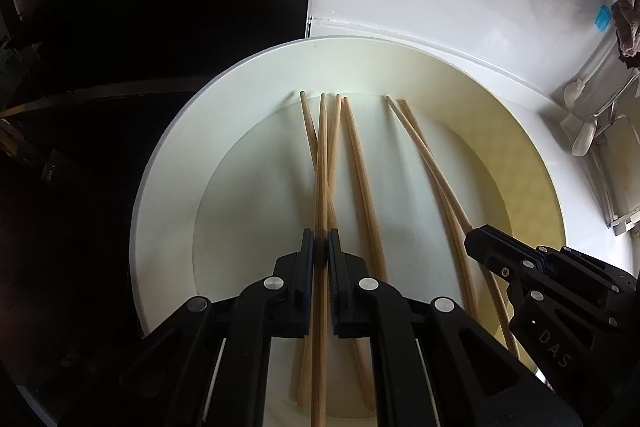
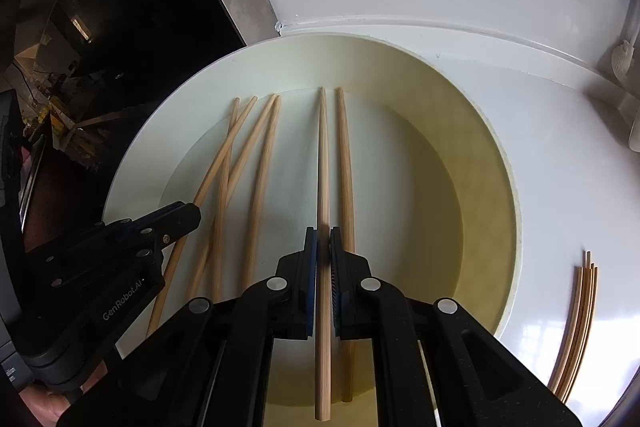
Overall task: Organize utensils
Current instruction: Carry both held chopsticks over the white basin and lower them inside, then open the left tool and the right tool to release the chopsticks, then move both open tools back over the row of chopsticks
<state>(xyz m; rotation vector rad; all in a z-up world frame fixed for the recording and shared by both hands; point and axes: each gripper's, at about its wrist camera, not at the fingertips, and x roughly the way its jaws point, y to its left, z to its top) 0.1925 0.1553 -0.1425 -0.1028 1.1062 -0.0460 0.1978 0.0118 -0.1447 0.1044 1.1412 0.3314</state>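
Note:
A large white plate holds several wooden chopsticks. In the left wrist view my left gripper is shut on one chopstick that runs straight ahead over two crossed ones. A loose chopstick lies just to its right. My right gripper comes in from the right over a pair of chopsticks. In the right wrist view my right gripper is shut on a chopstick, with another chopstick lying close beside it. My left gripper sits at the left over the other chopsticks.
The plate rests on a white counter against a white wall. A bundle of thin chopsticks lies on the counter to the right. Spoons hang at the far right. A dark surface borders the plate's left. A hand shows bottom left.

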